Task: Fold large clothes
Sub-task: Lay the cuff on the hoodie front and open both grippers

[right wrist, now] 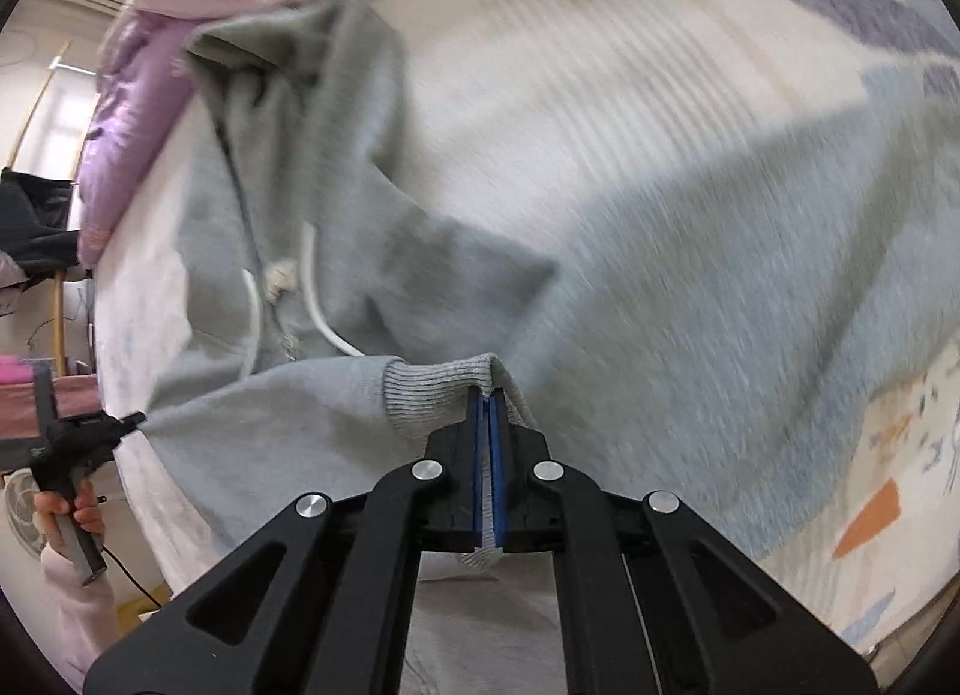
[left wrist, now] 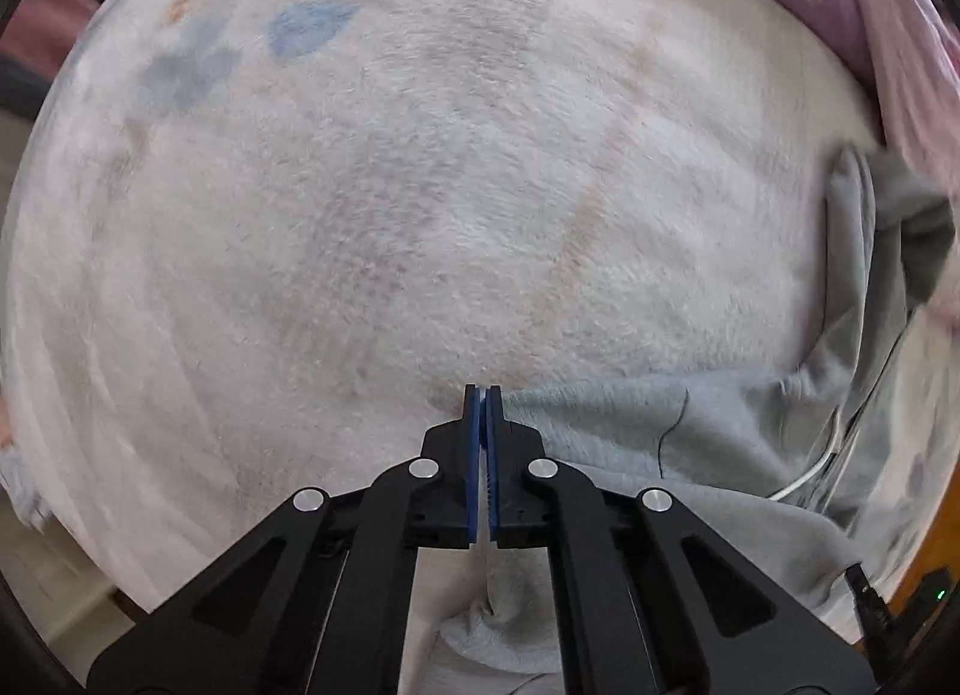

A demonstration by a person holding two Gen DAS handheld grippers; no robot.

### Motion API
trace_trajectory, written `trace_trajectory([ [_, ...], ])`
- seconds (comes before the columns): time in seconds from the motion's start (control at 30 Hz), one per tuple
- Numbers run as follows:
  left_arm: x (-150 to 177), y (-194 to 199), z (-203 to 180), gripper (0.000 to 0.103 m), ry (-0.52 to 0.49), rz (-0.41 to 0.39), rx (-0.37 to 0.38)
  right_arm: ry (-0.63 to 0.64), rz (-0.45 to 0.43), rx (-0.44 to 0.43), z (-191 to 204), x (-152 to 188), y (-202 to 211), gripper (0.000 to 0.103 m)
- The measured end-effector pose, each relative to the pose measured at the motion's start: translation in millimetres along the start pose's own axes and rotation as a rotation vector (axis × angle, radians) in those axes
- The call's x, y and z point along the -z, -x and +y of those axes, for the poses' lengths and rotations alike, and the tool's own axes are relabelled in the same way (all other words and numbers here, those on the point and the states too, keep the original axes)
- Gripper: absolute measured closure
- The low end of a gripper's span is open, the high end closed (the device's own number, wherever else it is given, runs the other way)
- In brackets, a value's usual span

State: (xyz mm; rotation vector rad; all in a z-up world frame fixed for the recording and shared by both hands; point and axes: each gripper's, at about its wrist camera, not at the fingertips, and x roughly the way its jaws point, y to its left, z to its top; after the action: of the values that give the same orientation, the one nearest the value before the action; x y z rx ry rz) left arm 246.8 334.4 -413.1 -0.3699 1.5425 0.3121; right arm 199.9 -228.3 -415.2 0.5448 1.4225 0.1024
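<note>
pinching the ribbed cuff [right wrist: 432,389], the right gripper [right wrist: 487,395] is clamped at centre frame; the hoodie [right wrist: 690,299] spreads from it toward the upper left and right over the bed [right wrist: 540,95]. the left gripper [left wrist: 483,392] grips a hoodie edge, the cloth running off to lower right. the sleeve's long axis likely crosses between the two.

Pale grey-blue fleece hooded sweatshirt [right wrist: 690,299], with white drawcord and ribbed cuff [right wrist: 432,389]: spread crumpled across the bed, hood bunched at the far end, sleeve doubled over the body, cuff raised.
</note>
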Motion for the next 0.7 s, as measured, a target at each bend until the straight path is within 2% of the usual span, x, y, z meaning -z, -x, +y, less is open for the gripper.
trace_trajectory([
  [0.03, -1.3, -1.0, 0.7, 0.103, -0.008, -0.009, -0.025, 0.009, -0.024, -0.014, 4.7, -4.2, 3.4, 0.101],
  [0.07, -3.8, -1.6, -1.1, 0.103, -0.029, -0.059, -0.148, 0.021, -0.03, -0.007, 7.7, -7.5, 2.3, 0.101],
  [0.1, -6.9, -3.8, -4.2, 0.103, -0.074, -0.103, -0.255, 0.039, -0.008, 0.054, 9.6, -13.0, -6.4, 0.101],
  [0.13, -12.5, -13.8, -2.7, 0.103, -0.096, -0.071, -0.287, 0.045, 0.028, 0.11, 11.3, -15.8, -19.7, 0.101],
  [0.17, -16.1, -21.1, 3.2, 0.103, -0.058, -0.017, -0.251, 0.033, 0.092, 0.166, 4.8, -18.3, -41.7, 0.101],
  [0.2, -16.9, -25.2, 10.9, 0.103, -0.005, 0.031, -0.166, 0.005, 0.143, 0.18, -2.6, -18.4, -58.8, 0.1],
  [0.23, -12.6, -26.8, 7.0, 0.102, -0.013, 0.036, -0.128, -0.025, 0.145, 0.162, -8.5, -17.6, -62.8, 0.1],
  [0.27, -9.2, -21.8, 6.8, 0.089, -0.037, 0.023, -0.118, -0.051, 0.119, 0.128, -9.5, -16.7, -53.7, 0.098],
  [0.3, -2.5, -15.9, 3.6, 0.074, -0.068, 0.003, -0.124, -0.051, 0.102, 0.119, -7.4, -15.1, -44.8, 0.092],
  [0.33, 10.9, -7.9, -0.4, 0.038, -0.111, -0.014, -0.109, -0.048, 0.073, 0.132, -3.7, -10.6, -31.3, 0.089],
  [0.37, 21.6, -4.4, -4.0, 0.034, -0.124, -0.021, -0.089, -0.041, 0.039, 0.144, -1.0, -5.2, -18.2, 0.086],
  [0.4, 38.7, 2.9, -6.3, 0.036, -0.141, -0.026, -0.049, -0.027, 0.009, 0.149, 3.0, 0.4, -7.5, 0.086],
  [0.43, 50.0, 8.0, -6.8, 0.06, -0.155, -0.029, -0.022, 0.007, -0.024, 0.13, 10.0, 10.0, 3.9, 0.086],
  [0.47, 64.9, 12.2, -9.3, 0.099, -0.177, -0.026, 0.008, 0.029, -0.026, 0.117, 13.9, 16.0, 7.3, 0.09],
  [0.5, 78.2, 12.9, -13.2, 0.103, -0.196, -0.013, 0.028, 0.054, -0.013, 0.1, 17.8, 22.4, 7.7, 0.092],
  [0.6, 117.6, 2.1, -25.9, 0.103, -0.249, 0.011, 0.097, 0.083, 0.05, 0.077, 25.9, 33.7, -17.5, 0.1],
  [0.67, 134.7, -35.8, -21.3, 0.103, -0.229, 0.083, 0.027, 0.044, 0.138, 0.172, 13.5, 44.7, -53.1, 0.103],
  [0.7, 137.4, -47.0, -16.6, 0.103, -0.219, 0.089, 0.016, -0.013, 0.148, 0.15, -1.6, 49.2, -67.0, 0.103],
])
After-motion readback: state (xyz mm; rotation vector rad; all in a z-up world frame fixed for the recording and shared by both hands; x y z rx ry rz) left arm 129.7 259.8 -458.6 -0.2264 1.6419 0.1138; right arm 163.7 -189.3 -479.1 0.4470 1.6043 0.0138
